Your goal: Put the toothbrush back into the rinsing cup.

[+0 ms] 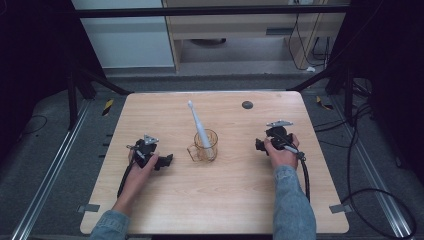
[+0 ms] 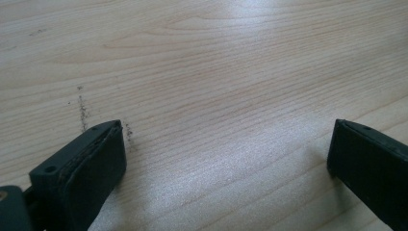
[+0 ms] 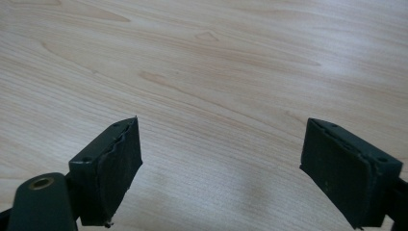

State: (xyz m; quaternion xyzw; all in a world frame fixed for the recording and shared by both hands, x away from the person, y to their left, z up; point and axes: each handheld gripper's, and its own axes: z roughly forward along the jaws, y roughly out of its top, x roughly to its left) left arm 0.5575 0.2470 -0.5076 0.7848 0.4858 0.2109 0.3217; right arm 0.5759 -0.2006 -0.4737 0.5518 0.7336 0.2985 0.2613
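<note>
A clear amber mug [image 1: 205,146] stands near the middle of the wooden table [image 1: 225,200], with a white toothbrush [image 1: 198,122] leaning out of it toward the far side. My left gripper [image 1: 165,161] rests low on the table left of the mug, held in a hand, jaws pointing right. In the left gripper view its jaws [image 2: 226,163] stand wide apart over bare wood. My right gripper [image 1: 259,145] sits right of the mug in the other hand. In the right gripper view its jaws [image 3: 221,168] are spread open with nothing between them.
A small dark round disc [image 1: 247,104] lies near the table's far edge. Dark cables [image 1: 360,195] trail over the floor at the right. Metal rails [image 1: 45,185] run along both sides of the table.
</note>
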